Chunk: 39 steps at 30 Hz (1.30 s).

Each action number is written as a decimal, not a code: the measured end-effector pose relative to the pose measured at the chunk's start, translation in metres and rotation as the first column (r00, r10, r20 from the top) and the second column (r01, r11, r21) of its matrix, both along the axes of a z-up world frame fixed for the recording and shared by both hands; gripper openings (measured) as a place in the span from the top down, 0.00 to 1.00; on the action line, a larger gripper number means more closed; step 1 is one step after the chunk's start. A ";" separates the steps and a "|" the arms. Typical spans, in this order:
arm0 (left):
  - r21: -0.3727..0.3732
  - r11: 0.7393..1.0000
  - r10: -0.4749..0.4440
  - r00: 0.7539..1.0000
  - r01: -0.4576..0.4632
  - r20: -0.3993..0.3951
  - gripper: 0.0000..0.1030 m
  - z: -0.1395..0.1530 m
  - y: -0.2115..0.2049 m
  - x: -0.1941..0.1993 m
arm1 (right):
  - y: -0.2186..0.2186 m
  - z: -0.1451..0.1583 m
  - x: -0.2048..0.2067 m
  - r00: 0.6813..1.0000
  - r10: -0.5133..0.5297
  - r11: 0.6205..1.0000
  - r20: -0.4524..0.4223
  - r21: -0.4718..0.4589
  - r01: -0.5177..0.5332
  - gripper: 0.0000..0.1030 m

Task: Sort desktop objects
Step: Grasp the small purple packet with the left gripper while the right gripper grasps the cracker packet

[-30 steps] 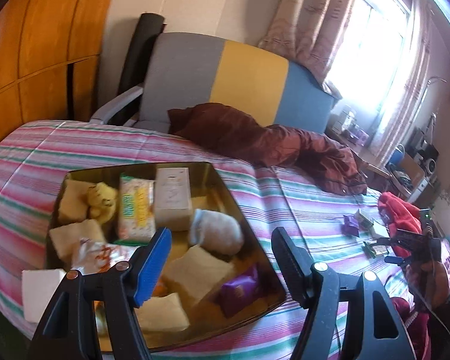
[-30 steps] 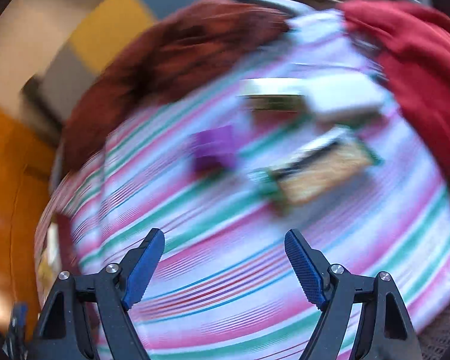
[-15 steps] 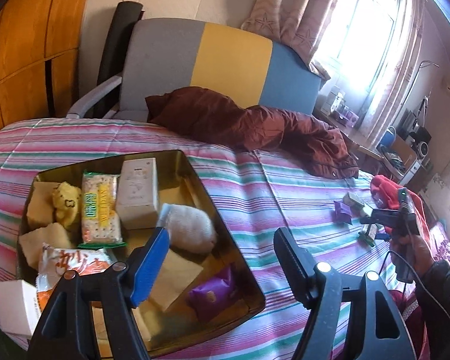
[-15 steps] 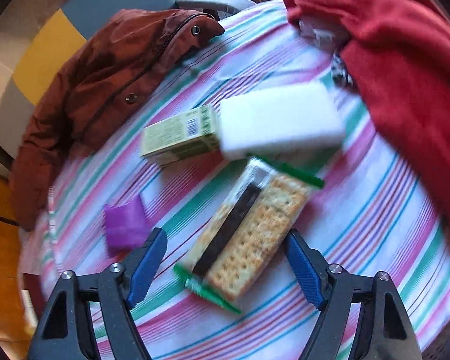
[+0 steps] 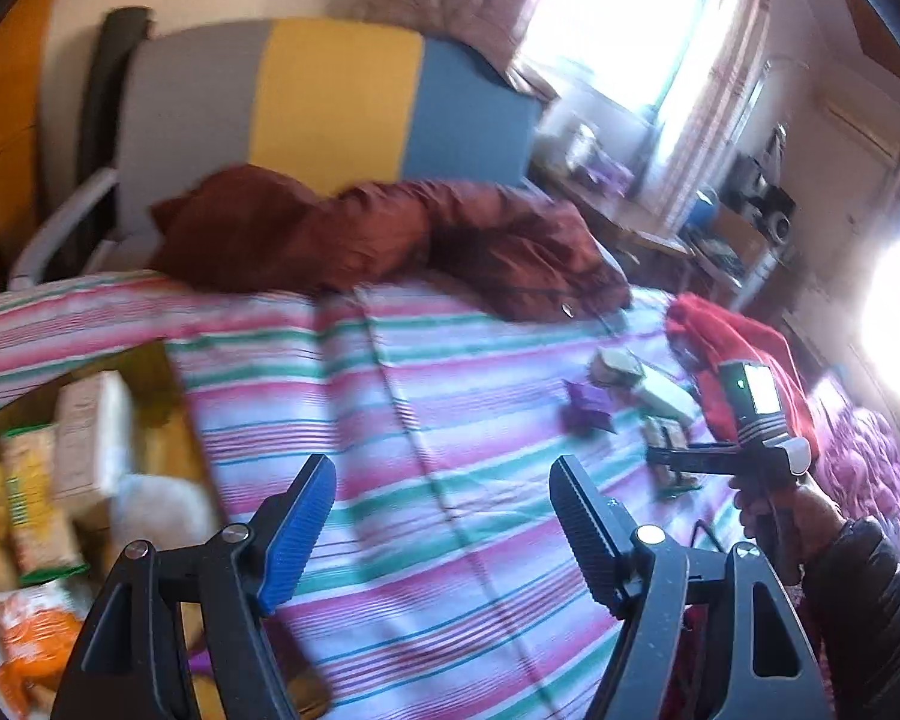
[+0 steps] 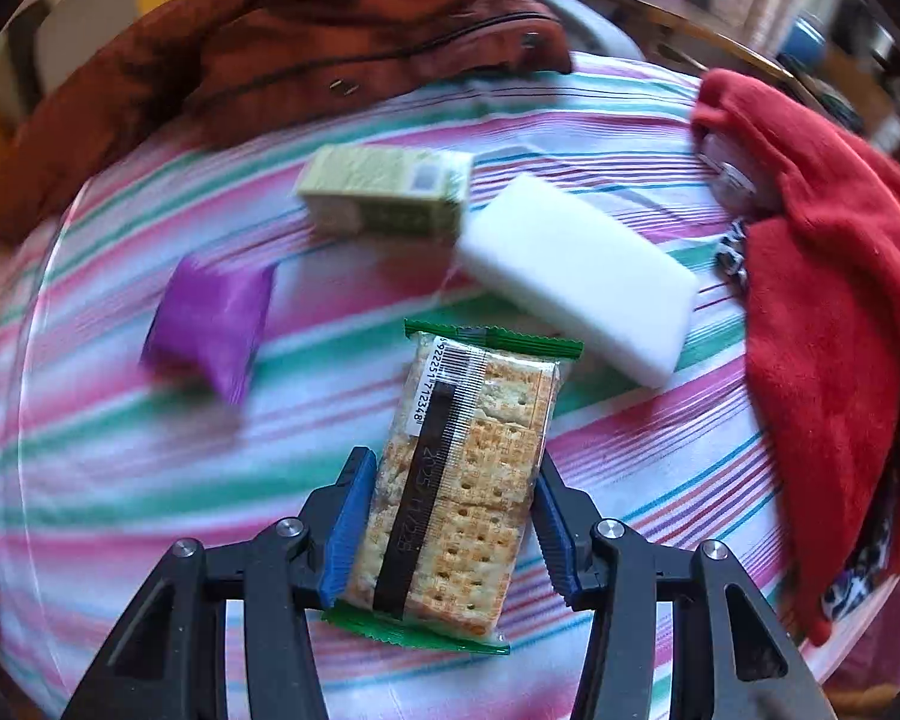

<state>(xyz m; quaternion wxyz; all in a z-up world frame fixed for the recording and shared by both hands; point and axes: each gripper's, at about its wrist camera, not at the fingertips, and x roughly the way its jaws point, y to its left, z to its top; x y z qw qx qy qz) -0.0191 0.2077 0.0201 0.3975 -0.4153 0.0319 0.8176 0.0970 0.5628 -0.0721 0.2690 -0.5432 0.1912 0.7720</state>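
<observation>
On the striped bedspread (image 6: 150, 480), a purple packet (image 6: 210, 324), green box (image 6: 384, 195) and white sponge (image 6: 576, 276) are seen beyond the cracker packet (image 6: 456, 492), which is clamped by the just-closing right gripper (image 6: 447, 531). The left gripper (image 5: 441, 531) is held open, empty.

1. The left gripper (image 5: 441, 534) points down at a slant, and its two jaws stand wide apart with nothing between them.
2. The left gripper's blue pad (image 5: 297, 531) is at about 8 o'clock in the left wrist view, and the dark one at about 5 o'clock.
3. The right gripper (image 6: 447, 531) points steeply down. Its jaws have just been closing, and now the pads press on the two long sides of the cracker packet (image 6: 462, 480).
4. In the left wrist view the right hand (image 5: 792, 516) is at about 4 o'clock, closed around the handle of its gripper, with a dark sleeve (image 5: 870, 600) behind the wrist.
</observation>
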 end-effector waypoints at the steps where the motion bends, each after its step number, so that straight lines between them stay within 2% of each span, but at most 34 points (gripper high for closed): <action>1: -0.003 1.000 -0.027 0.999 0.027 0.027 0.27 -0.005 0.015 -0.001 | 0.000 0.000 0.003 1.000 0.003 1.000 -0.010 -0.002 -0.003 0.50; 6: -0.037 0.994 -0.100 0.989 0.105 0.109 0.27 -0.026 0.067 -0.005 | 0.002 0.001 0.010 0.999 -0.007 1.000 -0.051 -0.004 0.007 0.50; 10: -0.045 0.985 -0.155 0.975 0.164 0.159 0.27 -0.042 0.112 -0.009 | 0.005 0.002 0.007 0.999 -0.011 1.000 -0.048 -0.002 0.011 0.50; 12: -0.061 0.980 -0.175 0.971 0.187 0.163 0.26 -0.047 0.132 -0.010 | 0.007 0.003 0.006 0.999 -0.011 1.000 -0.049 -0.007 0.011 0.50; 14: -0.084 0.973 -0.199 0.967 0.214 0.160 0.20 -0.054 0.155 -0.010 | 0.010 0.003 0.006 0.998 -0.016 1.000 -0.055 -0.019 0.015 0.50; 19: -0.169 0.948 -0.253 0.961 0.269 0.110 0.20 -0.070 0.213 -0.005 | 0.015 0.003 0.003 0.999 -0.016 1.000 -0.048 -0.023 0.015 0.49; 23: -0.200 0.934 -0.274 0.954 0.295 0.122 0.20 -0.087 0.246 -0.007 | 0.018 0.004 0.001 0.999 -0.012 1.000 -0.047 -0.028 0.011 0.48; 30: -0.252 0.920 -0.266 0.951 0.299 0.158 0.20 -0.121 0.281 -0.016 | 0.023 0.005 -0.006 0.999 0.007 1.000 -0.036 -0.017 -0.008 0.42; 35: -0.266 0.915 -0.294 0.953 0.303 0.075 0.17 -0.129 0.282 -0.012 | 0.027 0.005 -0.009 0.999 0.014 1.000 -0.036 -0.016 -0.014 0.40; 39: -0.239 0.921 -0.302 0.951 0.309 0.063 0.12 -0.131 0.278 -0.012 | 0.030 0.006 -0.011 0.999 0.018 1.000 -0.030 -0.011 -0.019 0.40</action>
